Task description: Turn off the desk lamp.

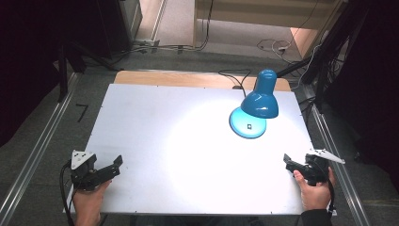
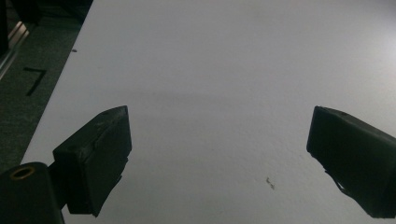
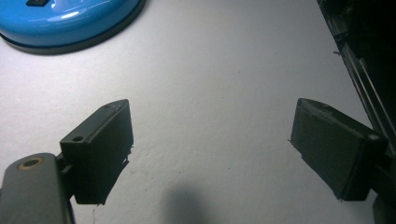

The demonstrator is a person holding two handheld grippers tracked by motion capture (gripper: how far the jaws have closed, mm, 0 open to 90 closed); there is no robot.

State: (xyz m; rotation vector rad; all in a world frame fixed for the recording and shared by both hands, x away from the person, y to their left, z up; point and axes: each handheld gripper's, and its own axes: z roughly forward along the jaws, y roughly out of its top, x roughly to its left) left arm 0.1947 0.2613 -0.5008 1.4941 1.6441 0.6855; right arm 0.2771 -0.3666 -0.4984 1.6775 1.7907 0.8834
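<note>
One blue desk lamp (image 1: 258,106) stands on one white table (image 1: 155,127), ahead of the right gripper's fingers (image 3: 100,149), its round base (image 3: 65,21) just beyond them and to their left in the right gripper view. Two grippers are counted: one left gripper (image 1: 110,168) and one right gripper (image 1: 292,164), each with two black fingers spread apart, four fingers altogether, bare tabletop between each pair.

The white rectangular table top (image 1: 155,141) is viewed downward from high at its near side; gripper views skim it closely, the right sharing the blue round lamp base (image 3: 70,21) (image 1: 247,123)
</note>
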